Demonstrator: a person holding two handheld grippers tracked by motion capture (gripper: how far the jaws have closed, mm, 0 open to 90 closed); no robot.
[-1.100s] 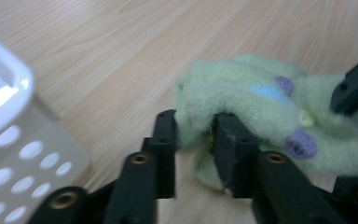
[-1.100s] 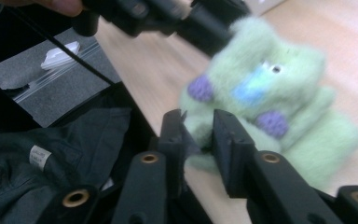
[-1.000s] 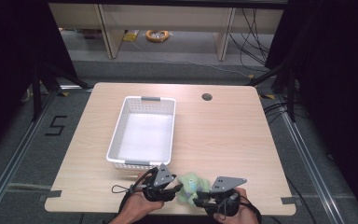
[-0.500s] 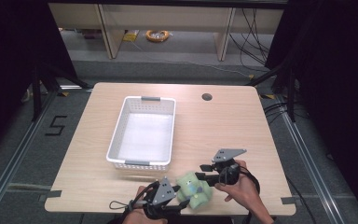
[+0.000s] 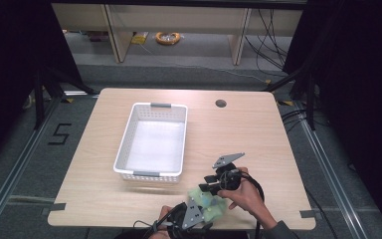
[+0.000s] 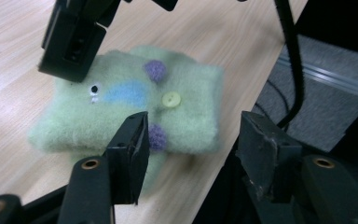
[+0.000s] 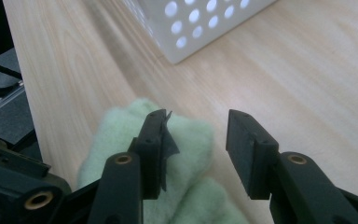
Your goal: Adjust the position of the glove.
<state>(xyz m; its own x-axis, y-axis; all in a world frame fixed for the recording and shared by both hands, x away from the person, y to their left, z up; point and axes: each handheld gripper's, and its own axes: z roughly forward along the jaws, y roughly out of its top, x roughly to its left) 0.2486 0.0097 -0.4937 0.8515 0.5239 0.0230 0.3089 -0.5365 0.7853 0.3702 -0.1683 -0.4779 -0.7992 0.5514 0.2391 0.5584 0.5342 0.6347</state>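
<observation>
A pale green felt pouch (image 5: 210, 205) with purple pompoms, a yellow button and a blue patch (image 6: 121, 107) lies flat near the table's front edge. My left gripper (image 5: 199, 209) comes in from the front edge. Its jaws (image 6: 191, 135) have just been opening and stand apart, with the pouch's near corner between the tips and no pad pressing on it. My right gripper (image 5: 208, 185) sits at the pouch's far right side. Its jaws (image 7: 196, 135) have also just been opening. One fingertip (image 7: 156, 135) rests over the pouch (image 7: 116, 126), and bare table shows in the gap.
A white perforated basket (image 5: 124, 144) stands empty left of centre, its corner (image 7: 191, 18) close ahead of the right gripper. A cable hole (image 5: 221, 103) is at the back of the table. The table's front edge and the floor lie just beyond the pouch (image 6: 270, 60).
Both grippers' jaws have spread wider. The left gripper has drawn back toward the front edge. The right gripper has moved farther onto the table. The pouch now lies flat between them.
</observation>
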